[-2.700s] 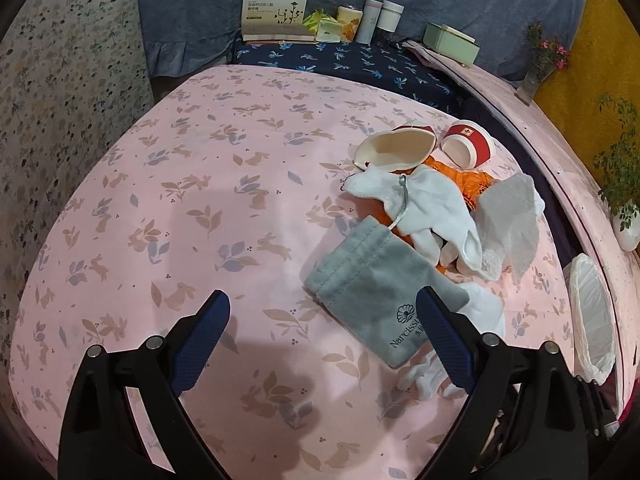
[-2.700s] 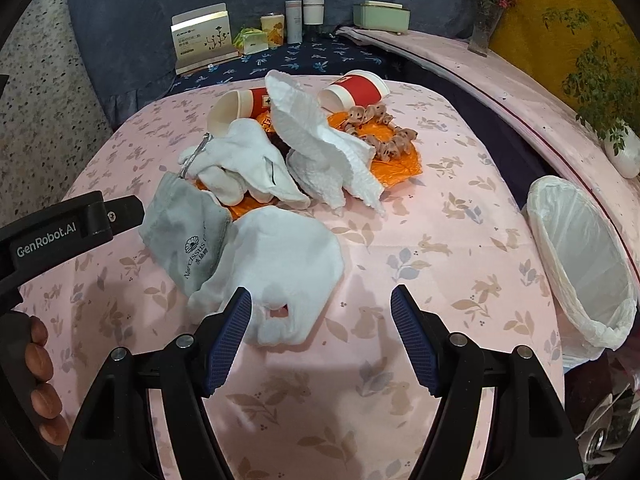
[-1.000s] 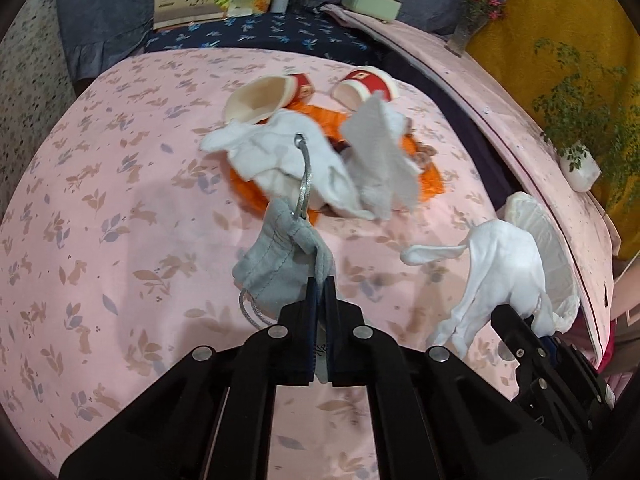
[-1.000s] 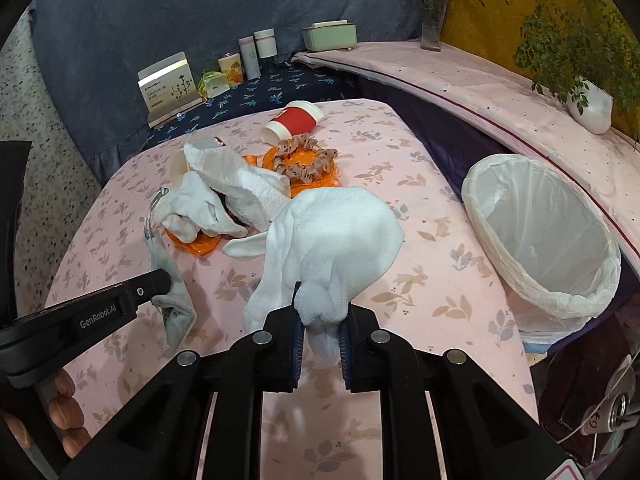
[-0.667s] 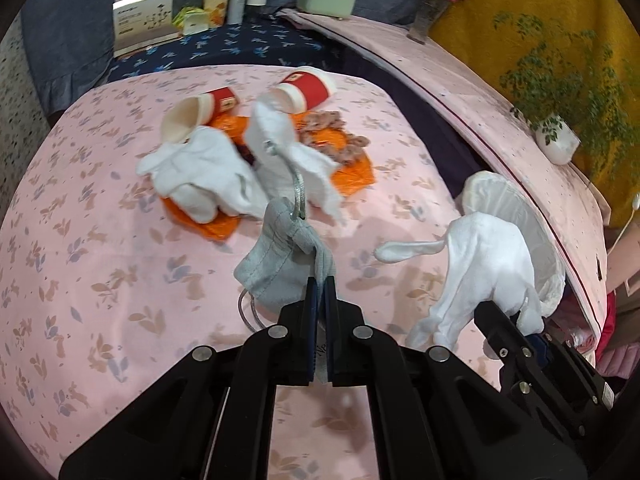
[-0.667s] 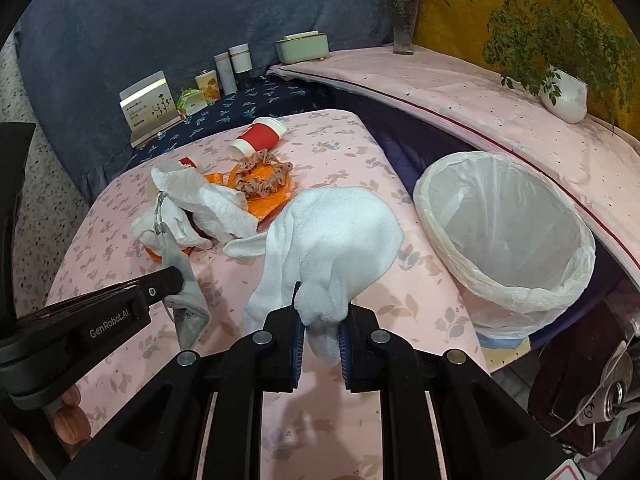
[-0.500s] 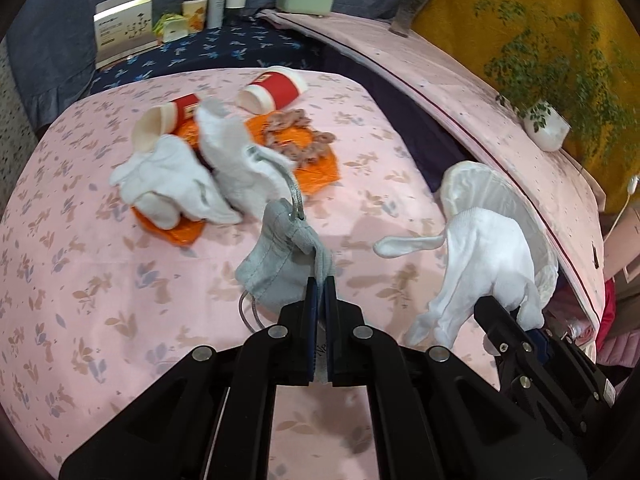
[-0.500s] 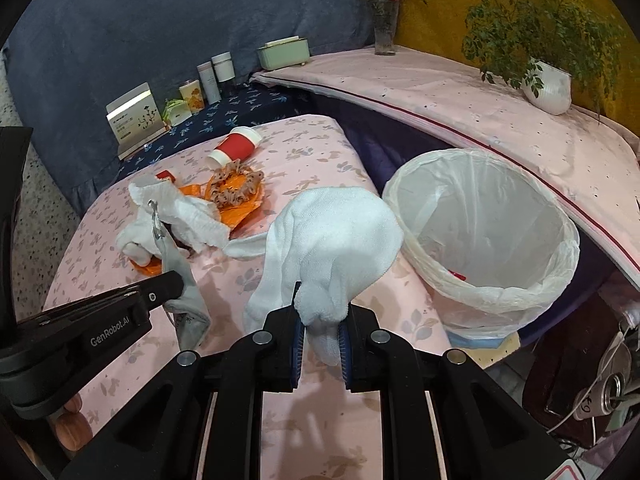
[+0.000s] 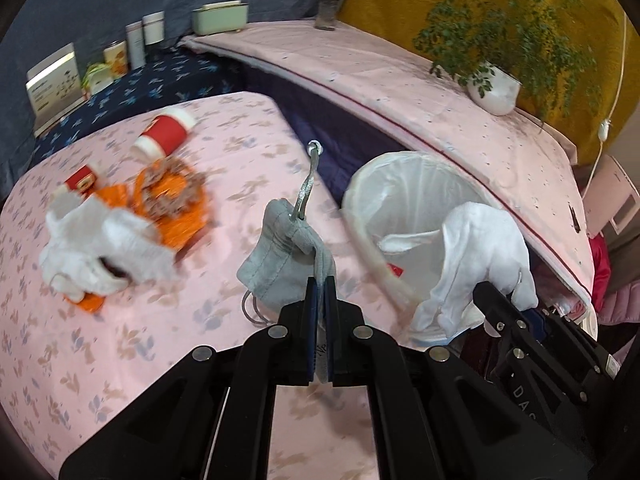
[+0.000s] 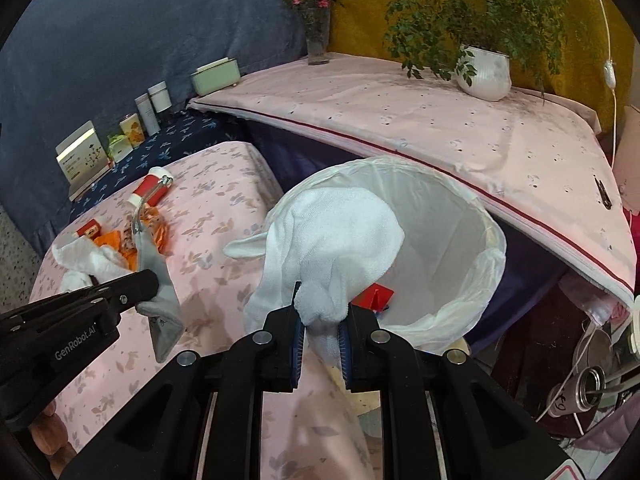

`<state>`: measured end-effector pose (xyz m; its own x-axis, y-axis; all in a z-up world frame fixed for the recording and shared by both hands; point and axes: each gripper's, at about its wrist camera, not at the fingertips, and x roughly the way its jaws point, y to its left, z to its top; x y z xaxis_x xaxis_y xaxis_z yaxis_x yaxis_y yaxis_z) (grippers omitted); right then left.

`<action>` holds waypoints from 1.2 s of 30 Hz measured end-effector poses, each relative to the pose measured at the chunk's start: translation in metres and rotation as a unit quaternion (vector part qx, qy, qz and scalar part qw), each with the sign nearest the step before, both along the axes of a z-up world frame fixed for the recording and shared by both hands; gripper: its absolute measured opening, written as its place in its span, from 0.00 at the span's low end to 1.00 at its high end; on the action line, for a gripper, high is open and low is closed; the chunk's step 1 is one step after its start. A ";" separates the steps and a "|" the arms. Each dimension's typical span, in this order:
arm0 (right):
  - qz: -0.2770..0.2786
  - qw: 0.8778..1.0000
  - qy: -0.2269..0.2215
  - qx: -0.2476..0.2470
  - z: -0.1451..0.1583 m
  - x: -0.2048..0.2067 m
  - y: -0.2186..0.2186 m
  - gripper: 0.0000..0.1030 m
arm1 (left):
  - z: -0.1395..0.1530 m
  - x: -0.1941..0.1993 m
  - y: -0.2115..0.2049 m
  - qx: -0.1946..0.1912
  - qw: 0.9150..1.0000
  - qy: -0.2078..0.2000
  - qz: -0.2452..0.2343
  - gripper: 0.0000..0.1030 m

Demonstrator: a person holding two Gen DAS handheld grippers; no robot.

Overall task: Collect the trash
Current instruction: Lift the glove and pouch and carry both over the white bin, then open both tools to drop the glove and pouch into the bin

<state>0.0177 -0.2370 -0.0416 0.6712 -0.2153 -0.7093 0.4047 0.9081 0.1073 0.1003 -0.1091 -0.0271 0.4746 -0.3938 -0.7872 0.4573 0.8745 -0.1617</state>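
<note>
We hold the left gripper (image 9: 319,292) clamped on a grey pouch (image 9: 280,264), which hangs off its tips above the pink table (image 9: 120,320), its drawstring (image 9: 306,184) sticking up. To its right, our right gripper (image 10: 320,330) is closed on a white glove (image 10: 328,248), the bunched cloth squeezed between the blue pads (image 10: 298,340); the glove hangs in front of the bin (image 10: 460,216), partly covering its near rim. On the table to the left lie a heap of white cloths (image 9: 104,248), orange wrappers (image 9: 176,208) and a red cup (image 9: 164,134). The left view shows the glove dangling over the bin's mouth from the side, with the other gripper's arm beneath it. The right view looks down into the bin, where we see a red scrap (image 10: 374,298) against the white liner, and shows the left gripper from the side with the pouch drooping below its tip. Both grippers point forward and down, side by side, the right one nearer the bin.
</note>
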 end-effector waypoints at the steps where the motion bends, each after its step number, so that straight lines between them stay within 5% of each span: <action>1: -0.004 1.000 0.000 -0.001 0.000 0.000 -0.005 0.14 | 0.001 0.002 -0.008 -0.002 1.000 -0.001 -0.008 0.03; 18: -0.062 0.998 0.018 -0.005 -0.009 0.018 -0.074 0.15 | -0.005 0.034 -0.099 -0.040 0.992 0.027 -0.117 0.05; 19: -0.062 0.998 0.019 -0.006 -0.010 0.019 -0.076 0.17 | -0.007 0.036 -0.100 -0.040 0.992 0.031 -0.117 0.07; 22: -0.066 0.998 0.018 -0.010 -0.010 0.023 -0.078 0.22 | -0.011 0.043 -0.098 -0.036 0.994 0.032 -0.102 0.40; 23: -0.068 0.997 0.018 -0.011 -0.011 0.023 -0.079 0.29 | -0.012 0.044 -0.096 -0.038 0.994 0.029 -0.096 0.44; 27: -0.079 0.997 0.014 -0.014 -0.011 0.023 -0.079 0.45 | -0.013 0.050 -0.089 -0.035 0.995 0.028 -0.084 0.45; 36: -0.069 0.997 0.014 -0.014 -0.011 0.023 -0.065 0.53 | -0.012 0.054 -0.060 -0.029 0.998 0.017 -0.045 0.48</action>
<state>0.0410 -0.3017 -0.0525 0.6140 -0.3242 -0.7196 0.5281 0.8464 0.0693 0.1545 -0.1693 -0.0392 0.4088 -0.4795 -0.7765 0.5265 0.8189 -0.2285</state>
